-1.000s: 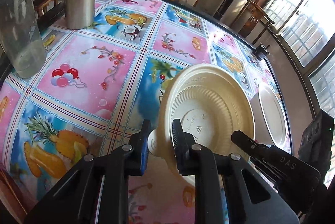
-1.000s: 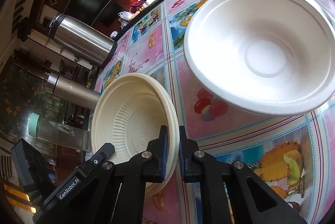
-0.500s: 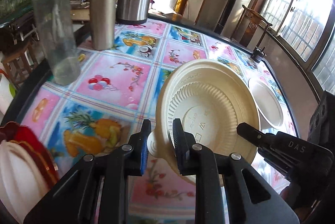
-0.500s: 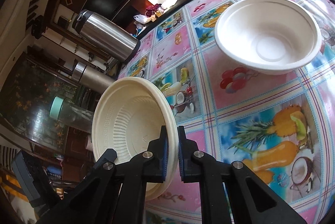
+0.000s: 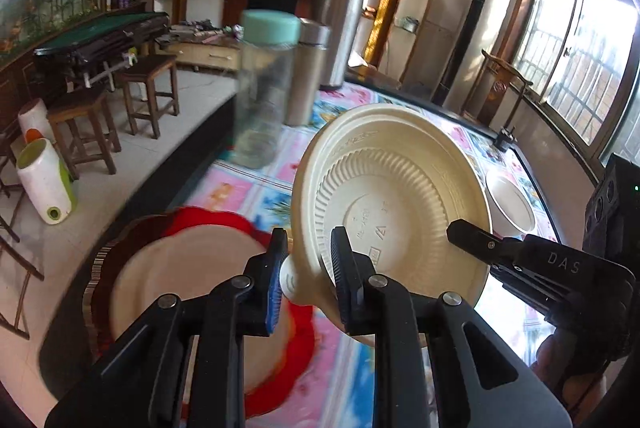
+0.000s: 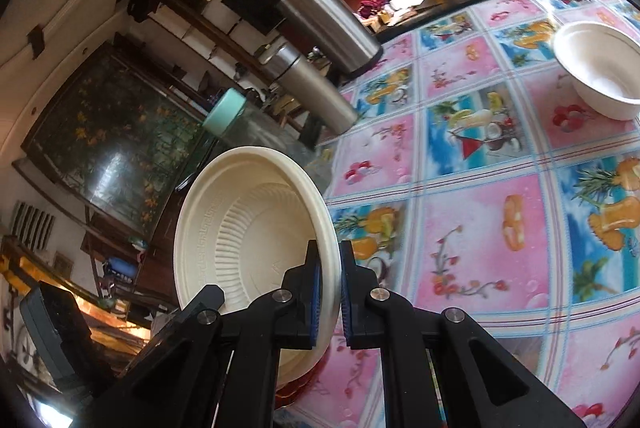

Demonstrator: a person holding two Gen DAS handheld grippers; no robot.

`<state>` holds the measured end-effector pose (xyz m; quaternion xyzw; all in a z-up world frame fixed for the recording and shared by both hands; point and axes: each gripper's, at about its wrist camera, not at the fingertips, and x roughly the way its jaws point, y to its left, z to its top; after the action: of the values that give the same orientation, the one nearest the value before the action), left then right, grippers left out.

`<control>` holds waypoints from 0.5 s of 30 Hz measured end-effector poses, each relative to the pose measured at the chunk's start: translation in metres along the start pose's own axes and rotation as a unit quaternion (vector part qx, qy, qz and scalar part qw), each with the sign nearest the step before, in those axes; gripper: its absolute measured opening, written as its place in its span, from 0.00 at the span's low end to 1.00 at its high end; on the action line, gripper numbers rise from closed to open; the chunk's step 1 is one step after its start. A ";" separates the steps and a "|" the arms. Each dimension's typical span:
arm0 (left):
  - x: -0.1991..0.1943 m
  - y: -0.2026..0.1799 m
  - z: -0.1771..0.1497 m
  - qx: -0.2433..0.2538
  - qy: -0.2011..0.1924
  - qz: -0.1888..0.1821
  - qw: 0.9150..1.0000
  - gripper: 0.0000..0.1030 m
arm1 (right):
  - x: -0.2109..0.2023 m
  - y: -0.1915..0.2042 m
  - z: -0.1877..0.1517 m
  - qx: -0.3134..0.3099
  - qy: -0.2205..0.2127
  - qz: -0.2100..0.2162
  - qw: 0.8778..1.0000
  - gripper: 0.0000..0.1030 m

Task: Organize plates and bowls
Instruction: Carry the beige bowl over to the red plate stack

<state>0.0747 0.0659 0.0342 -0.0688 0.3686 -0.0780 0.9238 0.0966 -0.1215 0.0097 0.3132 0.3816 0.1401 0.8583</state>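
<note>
A cream ribbed disposable bowl [image 5: 396, 196] hangs tilted in the air, held from two sides. My left gripper [image 5: 308, 260] is shut on its rim near the tab. My right gripper [image 6: 327, 284] is shut on the opposite rim of the same cream bowl [image 6: 248, 228]. Below and left in the left wrist view lies a red scalloped plate [image 5: 288, 356] with a cream plate [image 5: 180, 280] on it. A white bowl [image 6: 600, 72] stands upright on the table at the far right; it also shows as the white bowl [image 5: 512, 204] past the right gripper.
The table [image 6: 480, 228] has a pink and blue fruit-print cloth. A clear jar with a mint lid [image 5: 264, 92], a steel tumbler [image 5: 310, 76] and a big steel flask [image 6: 328, 20] stand along its far left edge. Stools [image 5: 148, 88] stand on the floor beyond.
Both grippers have carried the cream bowl back and left, away from the white bowl. The red plate with its cream plate has come into view beneath it.
</note>
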 end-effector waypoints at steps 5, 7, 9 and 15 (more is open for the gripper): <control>-0.032 0.040 -0.004 -0.010 -0.014 0.025 1.000 0.20 | 0.010 0.044 -0.025 -0.036 0.017 0.018 0.999 0.08; -0.037 0.056 -0.009 -0.016 -0.012 0.037 0.999 0.20 | 0.018 0.060 -0.035 -0.052 0.025 0.016 0.998 0.08; -0.038 0.066 -0.013 -0.019 -0.008 0.048 0.999 0.20 | 0.026 0.069 -0.045 -0.065 0.032 0.010 0.997 0.08; -0.018 0.086 -0.029 -0.034 0.025 0.063 0.997 0.21 | 0.052 0.074 -0.067 -0.086 0.049 -0.027 0.995 0.08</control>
<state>0.0498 0.1510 0.0095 -0.0751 0.3974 -0.0083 0.9145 0.0816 -0.0118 -0.0061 0.2205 0.4183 0.1644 0.8657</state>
